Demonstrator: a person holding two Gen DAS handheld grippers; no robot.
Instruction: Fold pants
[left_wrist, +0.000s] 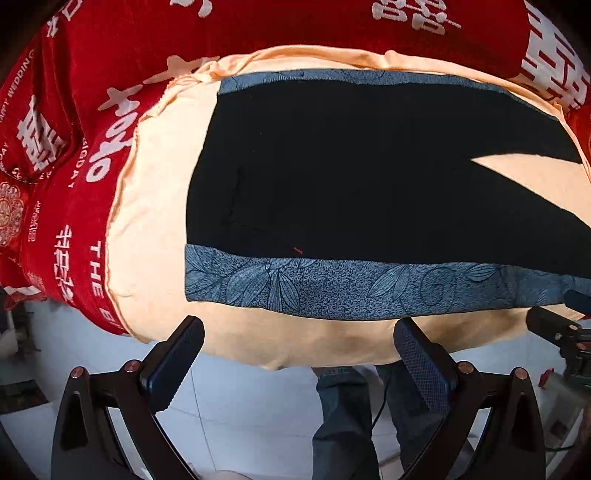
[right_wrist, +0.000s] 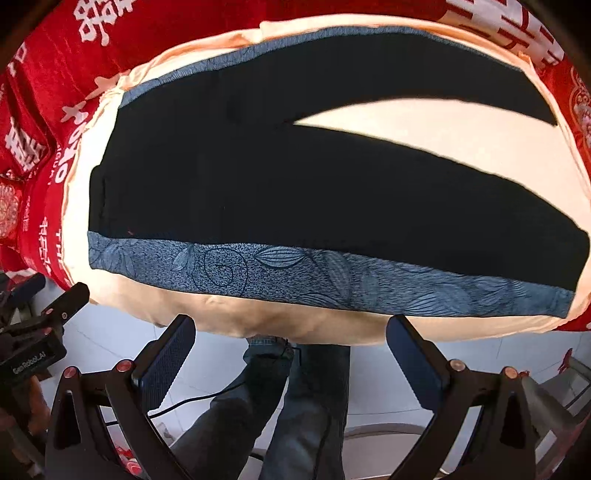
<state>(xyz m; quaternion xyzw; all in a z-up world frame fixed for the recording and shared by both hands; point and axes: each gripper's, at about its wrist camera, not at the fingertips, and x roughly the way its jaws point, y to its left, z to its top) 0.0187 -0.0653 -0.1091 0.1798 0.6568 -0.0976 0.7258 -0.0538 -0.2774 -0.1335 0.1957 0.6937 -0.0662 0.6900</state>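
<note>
Black pants (left_wrist: 332, 177) with blue leaf-patterned side stripes (left_wrist: 332, 291) lie flat and spread on a peach cloth (left_wrist: 147, 229). The waist is at the left, the two legs run to the right in a V. They also show in the right wrist view (right_wrist: 295, 192), with the near stripe (right_wrist: 332, 280) along the front edge. My left gripper (left_wrist: 299, 332) is open and empty, just in front of the near stripe by the waist. My right gripper (right_wrist: 291, 330) is open and empty, in front of the near leg.
The peach cloth covers a table draped in a red cloth (left_wrist: 74, 129) with white lettering. A person's jeans-clad legs (right_wrist: 295, 406) and a cable stand on the white tiled floor (left_wrist: 240, 424) below. The other gripper shows at the left edge (right_wrist: 33, 332).
</note>
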